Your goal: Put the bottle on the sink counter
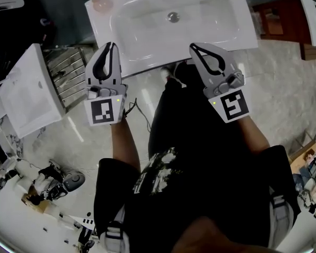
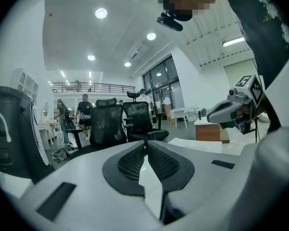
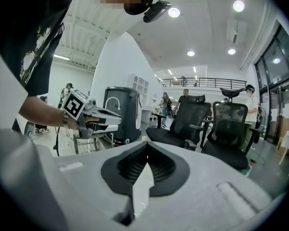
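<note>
White sink counter (image 1: 245, 20) sits just ahead of the left gripper (image 1: 111, 45) and right gripper (image 1: 191, 47), both with jaws pressed together and empty.

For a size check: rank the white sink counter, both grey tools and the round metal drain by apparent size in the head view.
1. White rectangular sink counter.
2. Left grey tool and right grey tool: alike, both nearest the camera, so tied.
3. Round metal drain.
</note>
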`<state>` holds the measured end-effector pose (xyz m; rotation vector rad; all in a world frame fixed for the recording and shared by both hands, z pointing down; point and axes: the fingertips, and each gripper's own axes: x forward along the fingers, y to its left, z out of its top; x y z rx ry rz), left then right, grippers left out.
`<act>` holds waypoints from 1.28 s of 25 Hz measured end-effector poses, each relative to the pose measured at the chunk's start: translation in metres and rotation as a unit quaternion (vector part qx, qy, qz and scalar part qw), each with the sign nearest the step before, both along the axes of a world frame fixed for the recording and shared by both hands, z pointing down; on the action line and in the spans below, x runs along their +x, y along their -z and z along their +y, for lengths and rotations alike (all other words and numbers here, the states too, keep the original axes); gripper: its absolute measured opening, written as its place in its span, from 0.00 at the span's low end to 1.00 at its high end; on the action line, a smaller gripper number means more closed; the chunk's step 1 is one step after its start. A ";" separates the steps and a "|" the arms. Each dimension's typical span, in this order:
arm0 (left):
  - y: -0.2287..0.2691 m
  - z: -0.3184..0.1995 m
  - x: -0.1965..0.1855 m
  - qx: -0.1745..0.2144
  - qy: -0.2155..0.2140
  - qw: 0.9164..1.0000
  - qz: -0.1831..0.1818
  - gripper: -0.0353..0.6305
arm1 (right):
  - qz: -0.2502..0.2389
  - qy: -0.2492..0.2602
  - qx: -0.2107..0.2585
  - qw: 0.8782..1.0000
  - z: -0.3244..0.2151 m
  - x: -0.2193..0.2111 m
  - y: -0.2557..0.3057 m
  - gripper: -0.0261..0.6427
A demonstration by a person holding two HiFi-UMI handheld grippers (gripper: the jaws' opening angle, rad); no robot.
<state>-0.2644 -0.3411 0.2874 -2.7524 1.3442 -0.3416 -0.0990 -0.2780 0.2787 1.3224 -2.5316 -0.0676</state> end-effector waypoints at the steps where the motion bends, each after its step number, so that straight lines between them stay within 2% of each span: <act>1: 0.001 0.004 0.003 -0.003 -0.003 1.000 0.002 0.10 | 0.002 0.003 -0.005 1.000 0.001 0.000 -0.002 0.03; 3: 0.003 0.010 0.010 -0.009 -0.011 1.000 0.010 0.10 | -0.003 0.007 -0.014 1.000 -0.001 0.001 -0.003 0.03; 5: 0.007 0.016 0.022 -0.015 -0.024 0.999 0.027 0.10 | -0.032 0.005 -0.010 0.999 -0.008 0.003 0.005 0.03; 8: 0.011 0.027 0.050 -0.017 -0.050 0.998 0.029 0.10 | -0.076 0.003 0.027 0.997 -0.010 0.016 0.030 0.03; 10: 0.019 0.034 0.072 -0.011 -0.062 0.998 0.029 0.10 | -0.086 0.006 0.042 0.995 -0.009 0.029 0.039 0.03; 14: 0.032 0.046 0.109 -0.022 -0.068 0.996 0.051 0.10 | -0.072 0.011 0.036 0.997 -0.009 0.050 0.042 0.03; 18: 0.043 0.054 0.133 -0.016 -0.067 0.997 0.031 0.10 | -0.075 0.029 0.028 0.996 -0.010 0.058 0.040 0.03; 21: 0.049 0.056 0.143 -0.006 -0.049 0.998 0.028 0.09 | -0.078 0.058 0.011 0.995 -0.011 0.060 0.033 0.03; 27: 0.048 0.065 0.161 -0.002 -0.037 0.999 0.008 0.09 | -0.070 0.095 0.016 0.993 -0.011 0.065 0.025 0.03; 32: 0.032 0.075 0.169 -0.019 -0.031 0.999 0.001 0.09 | -0.071 0.107 0.010 0.992 -0.012 0.065 0.009 0.03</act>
